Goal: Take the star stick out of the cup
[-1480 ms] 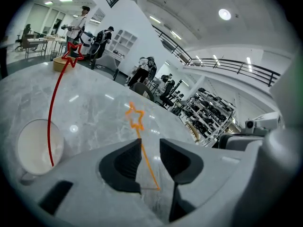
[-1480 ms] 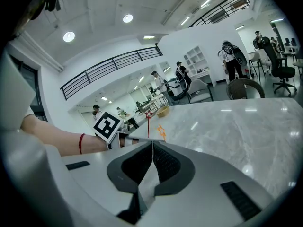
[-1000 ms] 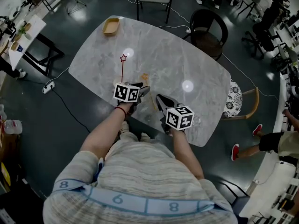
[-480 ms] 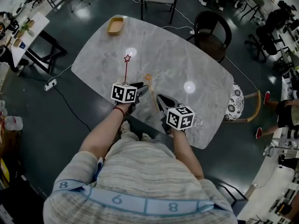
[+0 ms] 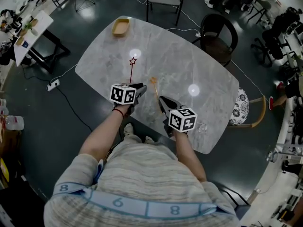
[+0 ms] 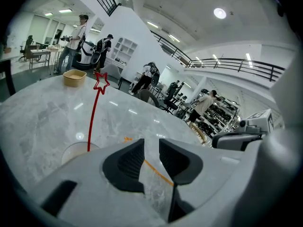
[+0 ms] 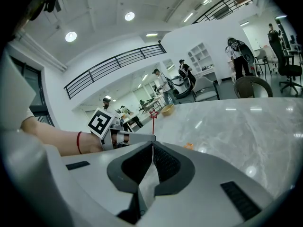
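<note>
1. The star stick (image 6: 93,117) stood in the cup (image 6: 75,151) on the table (image 5: 189,60), its long axis near upright and the star on top.
2. The left gripper (image 6: 151,150) sat beside the cup, likely lining up a grab. Its jaws had just been closing and stood half apart, pinching nothing.
3. The right gripper (image 7: 152,151) waited nearby, its jaws pressed together and empty.

Three numerals can be read in the head view, near the bottom of the frame: an 8 at lower left, a 6 left of centre and another 8 just right of centre. All three are printed on a pale blue band (image 5: 142,206) across the person's striped top (image 5: 142,174). The left cube (image 5: 124,94) on the left tongs (image 5: 141,86) and the right cube (image 5: 182,119) on the right tongs (image 5: 163,100) carry black-and-white square code patterns, with no letters.
</note>
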{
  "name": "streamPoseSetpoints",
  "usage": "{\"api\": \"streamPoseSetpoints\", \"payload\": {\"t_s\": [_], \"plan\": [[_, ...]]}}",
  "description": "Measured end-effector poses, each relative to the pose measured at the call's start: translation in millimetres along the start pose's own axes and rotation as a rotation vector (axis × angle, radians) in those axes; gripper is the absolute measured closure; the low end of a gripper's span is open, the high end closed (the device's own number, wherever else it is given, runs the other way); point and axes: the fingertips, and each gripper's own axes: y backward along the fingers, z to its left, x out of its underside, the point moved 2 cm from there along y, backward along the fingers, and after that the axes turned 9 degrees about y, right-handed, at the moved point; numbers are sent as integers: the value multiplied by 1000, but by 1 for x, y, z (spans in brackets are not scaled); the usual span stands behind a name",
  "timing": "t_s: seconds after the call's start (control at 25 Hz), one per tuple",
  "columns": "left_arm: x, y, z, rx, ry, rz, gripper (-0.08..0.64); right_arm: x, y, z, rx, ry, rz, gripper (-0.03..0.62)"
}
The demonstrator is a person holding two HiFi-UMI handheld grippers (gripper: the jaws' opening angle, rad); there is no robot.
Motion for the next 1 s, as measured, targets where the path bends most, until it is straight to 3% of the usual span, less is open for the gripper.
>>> {"api": "streamPoseSetpoints", "payload": {"t_s": [1.0], "plan": [[-34, 30, 56, -135, -26, -51, 462, -9, -27, 1, -9, -8, 4, 581]]}}
